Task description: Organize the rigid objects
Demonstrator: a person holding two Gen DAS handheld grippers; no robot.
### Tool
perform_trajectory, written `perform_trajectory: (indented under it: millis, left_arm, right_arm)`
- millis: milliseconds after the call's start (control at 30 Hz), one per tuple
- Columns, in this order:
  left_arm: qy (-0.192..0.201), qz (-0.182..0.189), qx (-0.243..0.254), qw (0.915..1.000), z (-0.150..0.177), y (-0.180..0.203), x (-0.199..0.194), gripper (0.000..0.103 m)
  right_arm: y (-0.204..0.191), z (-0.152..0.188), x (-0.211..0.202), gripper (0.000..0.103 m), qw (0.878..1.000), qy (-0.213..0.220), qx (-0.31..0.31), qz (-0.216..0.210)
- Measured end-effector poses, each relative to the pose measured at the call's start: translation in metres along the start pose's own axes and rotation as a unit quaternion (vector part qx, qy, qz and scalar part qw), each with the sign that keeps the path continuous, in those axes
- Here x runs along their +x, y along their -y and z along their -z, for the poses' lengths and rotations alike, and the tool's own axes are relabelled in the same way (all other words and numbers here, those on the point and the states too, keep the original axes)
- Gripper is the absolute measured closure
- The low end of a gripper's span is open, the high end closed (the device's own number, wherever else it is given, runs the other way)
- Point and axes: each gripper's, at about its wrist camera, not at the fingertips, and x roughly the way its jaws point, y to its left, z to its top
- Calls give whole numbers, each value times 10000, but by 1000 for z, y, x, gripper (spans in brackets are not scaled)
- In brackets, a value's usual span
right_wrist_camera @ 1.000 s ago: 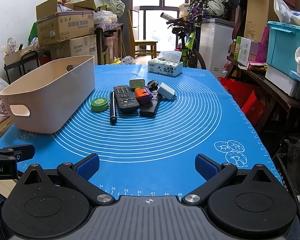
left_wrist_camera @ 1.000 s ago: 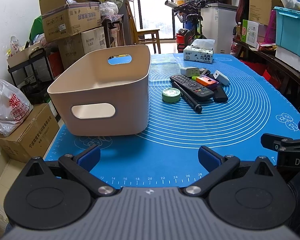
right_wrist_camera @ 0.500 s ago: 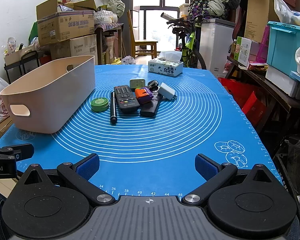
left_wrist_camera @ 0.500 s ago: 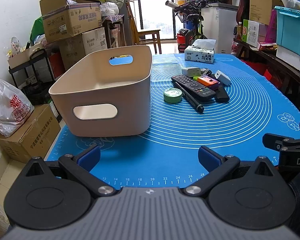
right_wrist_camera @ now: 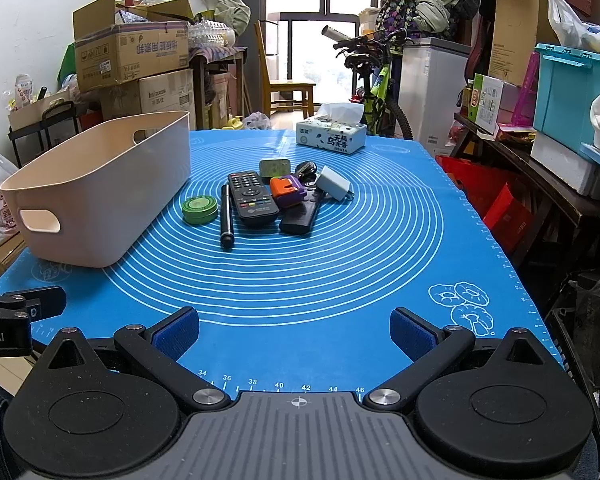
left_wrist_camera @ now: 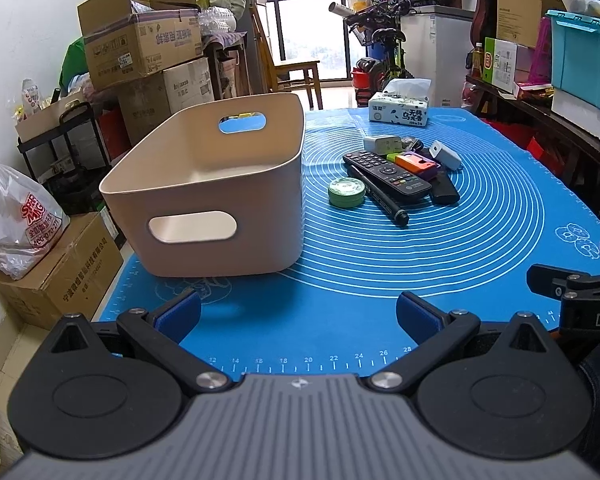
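Note:
An empty beige bin (left_wrist_camera: pixel 220 184) (right_wrist_camera: pixel 100 188) stands on the left of the blue mat (left_wrist_camera: pixel 480 240) (right_wrist_camera: pixel 380 248). Right of it lies a cluster: green round tin (left_wrist_camera: pixel 346 193) (right_wrist_camera: pixel 199 210), black pen (left_wrist_camera: pixel 382 196) (right_wrist_camera: pixel 226 218), black remote (left_wrist_camera: pixel 386 170) (right_wrist_camera: pixel 252 198), orange-purple gadget (left_wrist_camera: pixel 416 162) (right_wrist_camera: pixel 287 190), second dark remote (right_wrist_camera: pixel 302 216), white charger (left_wrist_camera: pixel 444 155) (right_wrist_camera: pixel 334 189), pale green box (right_wrist_camera: pixel 275 168). My left gripper (left_wrist_camera: pixel 298 314) and my right gripper (right_wrist_camera: pixel 294 330) are open and empty over the mat's near edge.
A tissue box (left_wrist_camera: pixel 398 109) (right_wrist_camera: pixel 331 136) sits at the mat's far end. Cardboard boxes (left_wrist_camera: pixel 140 44) are stacked at left, shelves with a teal crate (right_wrist_camera: pixel 572 92) at right, a bicycle (right_wrist_camera: pixel 376 80) and chair behind the table.
The left gripper has edged slightly forward toward the bin. The right gripper has barely moved. No object has shifted.

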Motion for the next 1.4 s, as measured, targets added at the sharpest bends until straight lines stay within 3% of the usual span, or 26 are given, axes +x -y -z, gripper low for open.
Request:
perform_trajectory:
  millis: [733, 1400]
  left_arm:
    - [69, -83, 0, 9999, -4, -10, 0, 0]
    - [359, -503, -150, 9980, -62, -60, 19, 0]
  right_arm:
    - [0, -5, -2, 3, 10000, 38, 12, 21]
    - [-6, -74, 21, 3, 9993, 314, -65, -208]
